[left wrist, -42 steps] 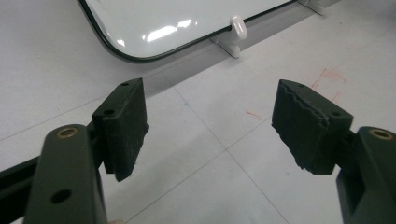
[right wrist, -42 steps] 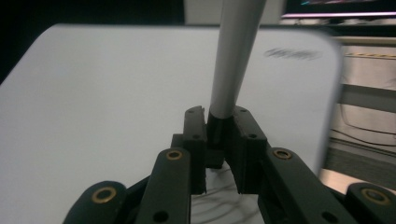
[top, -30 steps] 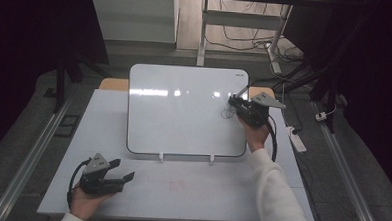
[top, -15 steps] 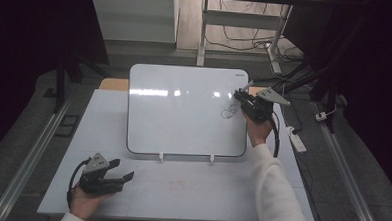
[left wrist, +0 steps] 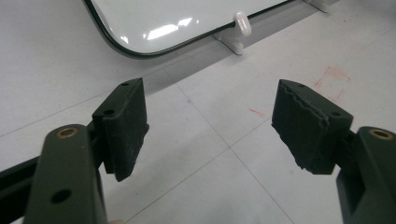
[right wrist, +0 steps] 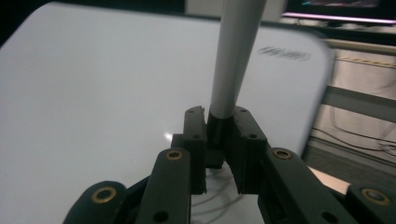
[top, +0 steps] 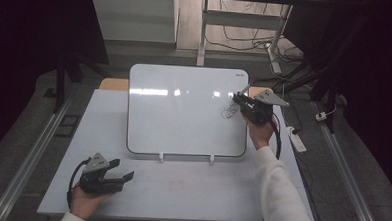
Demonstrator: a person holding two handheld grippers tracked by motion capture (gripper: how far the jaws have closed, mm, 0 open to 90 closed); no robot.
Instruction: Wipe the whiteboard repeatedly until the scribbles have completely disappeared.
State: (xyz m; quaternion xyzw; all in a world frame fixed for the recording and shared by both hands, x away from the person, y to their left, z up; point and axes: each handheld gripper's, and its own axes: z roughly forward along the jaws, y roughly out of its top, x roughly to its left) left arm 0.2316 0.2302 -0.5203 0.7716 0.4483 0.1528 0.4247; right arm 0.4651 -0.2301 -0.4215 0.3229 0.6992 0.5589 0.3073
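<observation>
Right tongs clamp a marker near its tip end, barrel rising away, so the tip can meet the whiteboard by the scribble. Left tongs rest wide on the worktop, empty, clear of the board.

High view: fixed overhead, facing forward and down, far enough to take in the whole table. Left gripper view: close and low, facing the whiteboard corner toward 12 o'clock. Right gripper view: very close, facing across the board. All three views share the whiteboard.
</observation>
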